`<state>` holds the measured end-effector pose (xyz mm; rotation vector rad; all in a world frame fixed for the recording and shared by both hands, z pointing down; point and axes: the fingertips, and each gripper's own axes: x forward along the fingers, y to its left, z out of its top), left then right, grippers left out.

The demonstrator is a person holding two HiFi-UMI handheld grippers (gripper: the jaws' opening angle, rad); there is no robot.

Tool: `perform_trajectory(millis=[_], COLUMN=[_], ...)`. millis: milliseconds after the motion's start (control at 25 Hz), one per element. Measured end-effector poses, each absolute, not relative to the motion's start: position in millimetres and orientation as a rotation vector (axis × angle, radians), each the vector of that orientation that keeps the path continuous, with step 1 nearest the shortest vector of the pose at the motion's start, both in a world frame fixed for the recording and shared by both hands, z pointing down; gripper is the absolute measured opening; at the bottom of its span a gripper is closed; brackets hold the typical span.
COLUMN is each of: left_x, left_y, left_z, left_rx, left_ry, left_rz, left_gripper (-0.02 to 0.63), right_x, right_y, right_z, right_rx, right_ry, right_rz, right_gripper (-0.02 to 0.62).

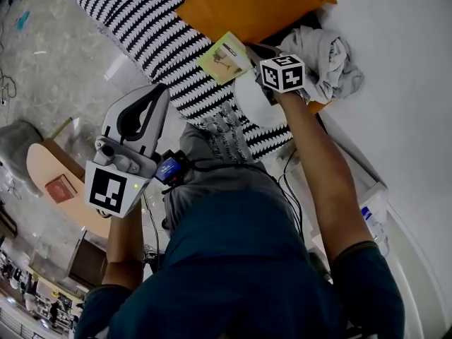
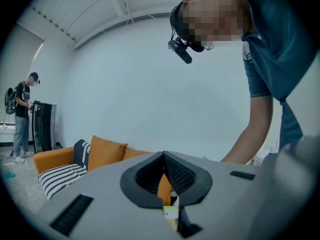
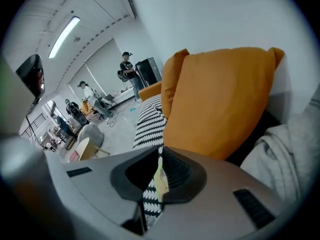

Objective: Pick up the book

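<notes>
R gripper (image 1: 253,54) pinched tight on thin yellow-green book (image 1: 224,57) by its right edge, prob. the only graspable part, book over striped cushion (image 1: 155,34), near orange pillow (image 1: 247,6); L gripper (image 1: 159,90) closed, empty, spare.

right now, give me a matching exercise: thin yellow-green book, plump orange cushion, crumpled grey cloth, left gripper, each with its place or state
1 thin yellow-green book
2 plump orange cushion
3 crumpled grey cloth
4 left gripper

a shut, nothing in it
b heaped beside the marker cube of the right gripper
c clamped in the right gripper
d propped next to the black-and-white striped cushion

Pairs: 1-c, 2-d, 3-b, 4-a
</notes>
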<state>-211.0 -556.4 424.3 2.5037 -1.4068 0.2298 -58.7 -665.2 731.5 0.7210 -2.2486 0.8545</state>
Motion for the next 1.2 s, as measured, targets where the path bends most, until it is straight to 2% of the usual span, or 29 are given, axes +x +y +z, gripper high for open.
perform_trajectory(millis=[640, 1000, 1200], left_x=[-229, -237, -242], left_y=[-549, -544, -541], left_z=[477, 507, 519], left_rx=[2.389, 2.325, 2.294], left_ry=[-1.413, -1.413, -1.415], left_rz=[0.217, 0.208, 0.199], left_gripper=[0.005, 0.004, 0.004], right_x=[-53, -53, -53], right_y=[-666, -662, -658], right_z=[842, 883, 895], right_rx=[0.523, 0.385, 0.307], right_ry=[-1.994, -1.890, -1.850], right_rz=[0.886, 0.936, 0.958], right_gripper=[0.181, 0.230, 0.235])
